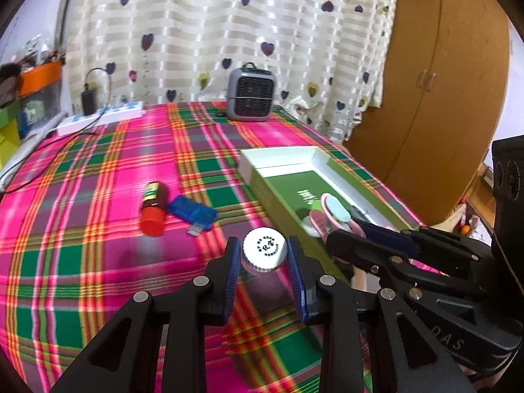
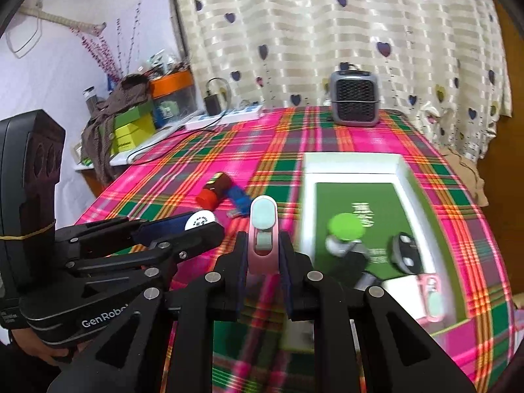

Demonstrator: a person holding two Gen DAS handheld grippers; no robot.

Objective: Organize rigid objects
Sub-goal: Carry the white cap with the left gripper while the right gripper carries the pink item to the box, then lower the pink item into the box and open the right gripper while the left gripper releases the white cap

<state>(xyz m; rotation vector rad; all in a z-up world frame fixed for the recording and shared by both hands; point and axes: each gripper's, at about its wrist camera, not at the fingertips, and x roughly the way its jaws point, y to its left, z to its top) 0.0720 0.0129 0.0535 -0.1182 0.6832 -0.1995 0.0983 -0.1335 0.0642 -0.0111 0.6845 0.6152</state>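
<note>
Left tongs (image 1: 264, 255): clamped on a small bottle with a white ribbed cap (image 1: 264, 252), held above the table with the cap facing the camera; black printing on the cap top is too small to read.
Right tongs (image 2: 262, 252): clamped on a slim pink gadget (image 2: 263, 232) with a pale mint oval panel on its face, standing upright between the blue pads.
How the two sit: side by side and close together, each visible in the other's camera, the right tongs nearer the box.
Table (image 1: 98, 229): covered with a bright pink, green and orange checked cloth.
Box (image 2: 404, 177): an open, shallow white box with a green floor, lying on the table's right side, just ahead of the right tongs.
Inside the box: a thing with a round lime-green top (image 2: 346, 226), a dark rounded thing (image 2: 404, 252) beside it, and a second pink gadget (image 2: 433, 298) at the near end; all are blurred.
Loose on the cloth: a brown bottle with a red cap (image 1: 154, 208) lying on its side, touching a blue USB stick (image 1: 191, 213), left of the box.
Far end of table: a small grey fan heater (image 1: 250, 95), a white power strip (image 1: 101, 118) with a black adapter plugged in.
Behind: a cream curtain with heart prints (image 1: 229, 26) and a brown wooden wardrobe (image 1: 442, 82).
</note>
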